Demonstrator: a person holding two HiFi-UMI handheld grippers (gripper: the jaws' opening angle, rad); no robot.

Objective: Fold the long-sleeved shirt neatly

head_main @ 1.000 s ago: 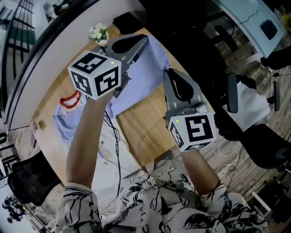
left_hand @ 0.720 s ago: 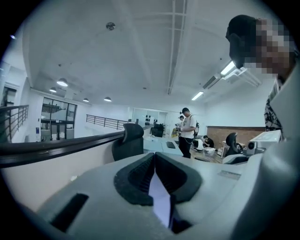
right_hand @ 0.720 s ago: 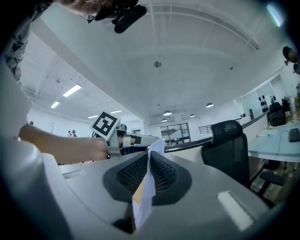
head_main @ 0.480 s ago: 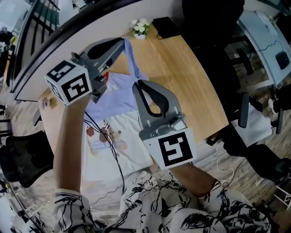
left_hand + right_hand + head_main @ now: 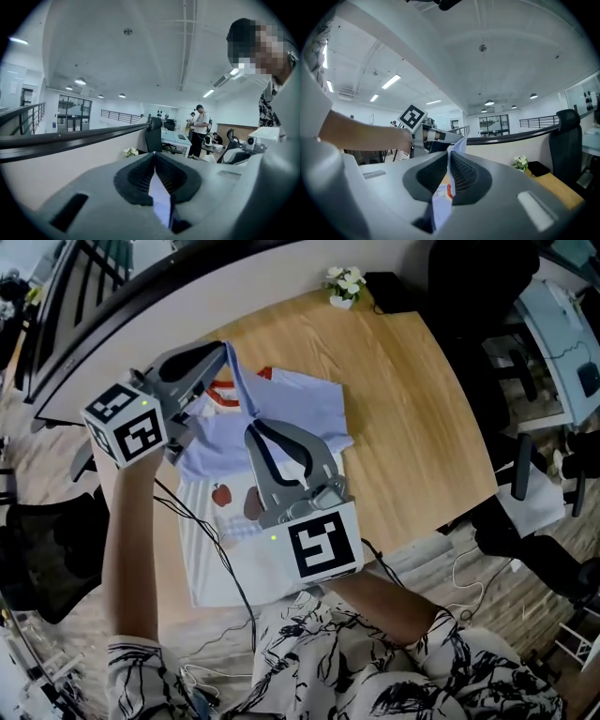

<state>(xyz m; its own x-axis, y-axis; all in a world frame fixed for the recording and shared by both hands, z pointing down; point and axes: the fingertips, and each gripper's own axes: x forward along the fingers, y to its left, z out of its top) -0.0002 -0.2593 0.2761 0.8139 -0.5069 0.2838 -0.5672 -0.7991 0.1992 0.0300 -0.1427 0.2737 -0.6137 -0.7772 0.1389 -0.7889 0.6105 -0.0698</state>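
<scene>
The long-sleeved shirt [image 5: 305,409] is pale blue with a red collar and a white part printed with apples; it lies on the wooden table [image 5: 422,409]. My left gripper [image 5: 226,349] is held above the shirt's far left, shut on a strip of its pale blue cloth [image 5: 160,199] that hangs down from the jaws. My right gripper [image 5: 251,428] hovers over the shirt's middle, shut on a fold of the same cloth [image 5: 440,201]. In the right gripper view the left gripper [image 5: 438,136] shows just beyond the pinched edge.
A small pot of white flowers [image 5: 345,282] and a black box [image 5: 392,292] stand at the table's far edge. A black chair [image 5: 37,563] is at the left. Black cables [image 5: 220,549] trail across the shirt's near part. Office chairs and desks lie to the right.
Both grippers have swept to the left across the table with the blue cloth in their jaws. The cloth now lies over the shirt's left part, and the table's right side is bare.
</scene>
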